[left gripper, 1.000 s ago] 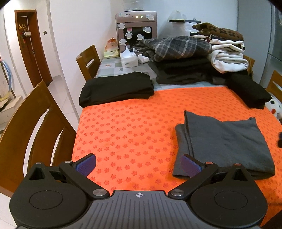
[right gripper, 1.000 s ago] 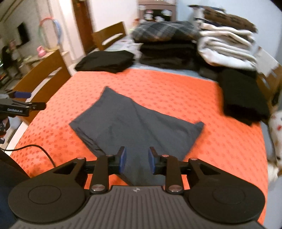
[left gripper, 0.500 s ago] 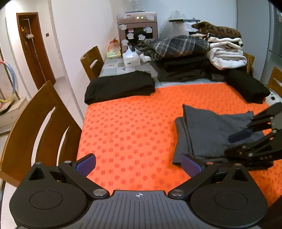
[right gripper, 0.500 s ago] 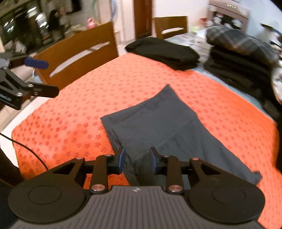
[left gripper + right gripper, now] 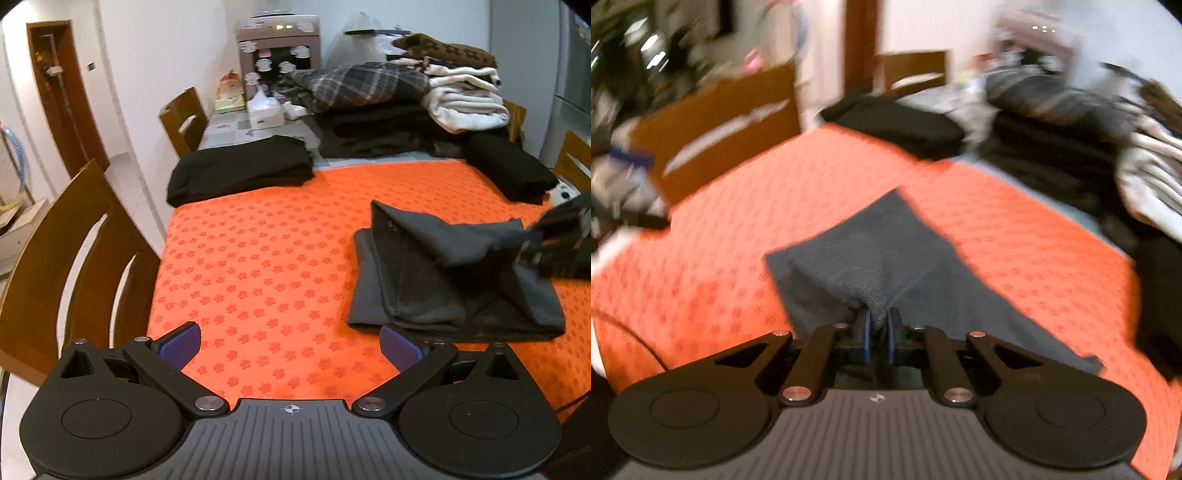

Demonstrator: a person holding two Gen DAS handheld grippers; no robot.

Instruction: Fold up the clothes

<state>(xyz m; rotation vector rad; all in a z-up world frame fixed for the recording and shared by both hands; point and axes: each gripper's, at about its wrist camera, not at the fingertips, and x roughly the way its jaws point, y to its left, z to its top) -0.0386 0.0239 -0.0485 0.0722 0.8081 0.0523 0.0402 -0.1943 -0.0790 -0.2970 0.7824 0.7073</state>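
A dark grey folded garment lies on the orange cloth at the right of the table. My right gripper is shut on the garment's near edge and lifts it off the cloth; it shows blurred at the right edge of the left wrist view. My left gripper is open and empty, low over the cloth's near edge, left of the garment.
A folded black garment lies at the far left of the cloth. Stacks of folded clothes fill the back of the table, with another black garment at the right. Wooden chairs stand at the left side.
My right gripper has closed on the grey garment's edge and raised it, so the top layer now tents up. My left gripper has stayed open in place.
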